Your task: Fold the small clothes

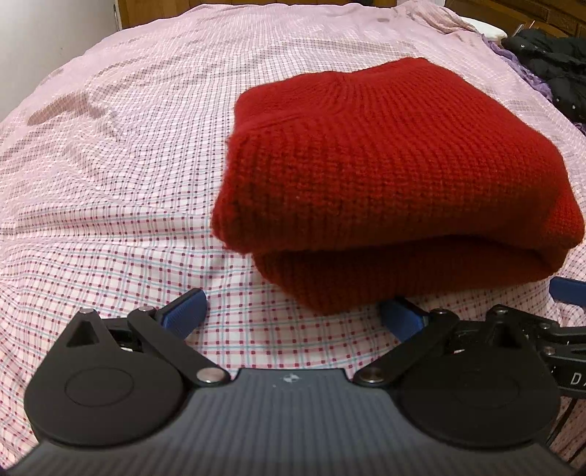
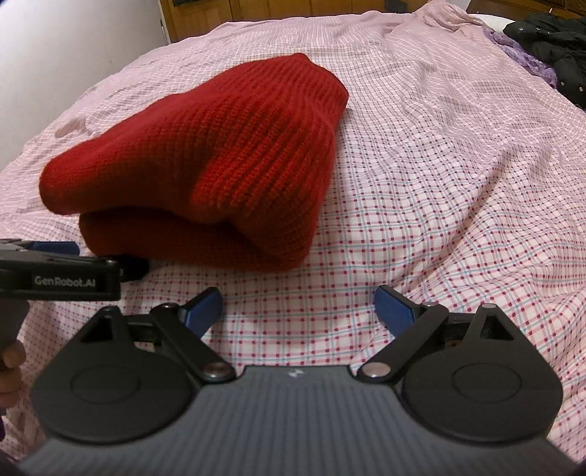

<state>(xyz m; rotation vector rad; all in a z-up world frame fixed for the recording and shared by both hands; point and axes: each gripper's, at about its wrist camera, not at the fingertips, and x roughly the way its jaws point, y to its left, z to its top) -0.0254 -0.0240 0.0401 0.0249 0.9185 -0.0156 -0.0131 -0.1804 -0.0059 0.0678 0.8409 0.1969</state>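
A red knitted garment [image 1: 388, 175] lies folded in a thick stack on the pink checked bedsheet [image 1: 121, 197]. In the right wrist view the red garment [image 2: 219, 172] sits to the left of centre. My left gripper [image 1: 293, 311] is open and empty, just in front of the stack's near edge, its right finger close to the fabric. My right gripper [image 2: 298, 307] is open and empty, over bare sheet to the right of the stack. The left gripper's body [image 2: 62, 278] shows at the left edge of the right wrist view.
Dark clothing [image 2: 560, 47] and a purple cloth [image 2: 520, 51] lie at the far right of the bed. A wooden headboard or cabinet [image 2: 227, 11] and a white wall [image 2: 66, 51] stand behind. The sheet is wrinkled around the stack.
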